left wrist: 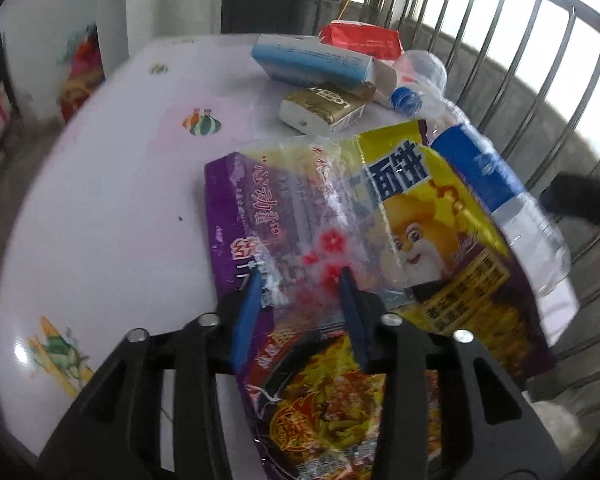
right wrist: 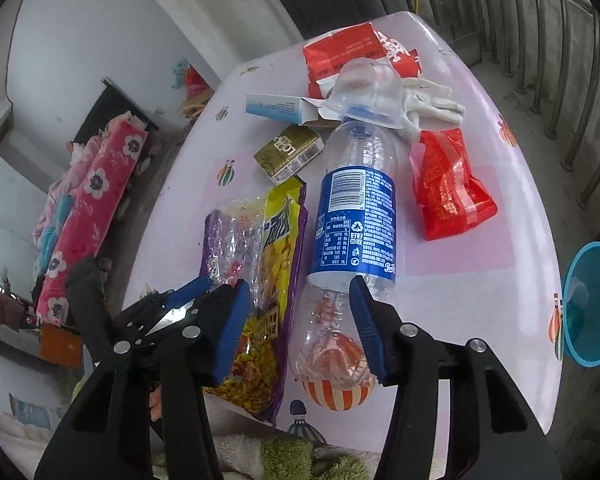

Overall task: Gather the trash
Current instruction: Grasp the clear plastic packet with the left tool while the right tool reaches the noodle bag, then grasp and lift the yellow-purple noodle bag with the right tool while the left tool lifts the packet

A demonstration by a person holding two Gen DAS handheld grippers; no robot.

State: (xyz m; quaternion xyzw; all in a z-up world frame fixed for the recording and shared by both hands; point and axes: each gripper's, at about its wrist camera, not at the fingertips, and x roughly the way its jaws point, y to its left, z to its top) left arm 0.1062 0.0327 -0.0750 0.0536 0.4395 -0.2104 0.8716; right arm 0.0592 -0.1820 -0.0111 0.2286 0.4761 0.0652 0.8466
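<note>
A purple and yellow noodle wrapper (left wrist: pixel 400 240) lies on the pale pink table (left wrist: pixel 100 200). Its clear middle part runs between the blue fingers of my left gripper (left wrist: pixel 300 272). Those jaws stand apart and the pads do not press on it. Beside the wrapper (right wrist: pixel 276 248) lies an empty plastic bottle (right wrist: pixel 356 220) with a blue label, its base toward me. My right gripper (right wrist: pixel 299 282) is open around that base. The right pad sits close to the bottle. The left pad is over the wrapper, clear of the bottle.
Farther back lie a gold box (right wrist: pixel 290 154), a blue and white carton (right wrist: pixel 276 108), a red carton (right wrist: pixel 356 58), a clear cup (right wrist: pixel 366 88) at the bottle's neck, a white glove (right wrist: pixel 432 104) and a red snack bag (right wrist: pixel 448 184). A teal bin (right wrist: pixel 592 304) stands beyond the table's right edge, by a metal railing (left wrist: pixel 540 60).
</note>
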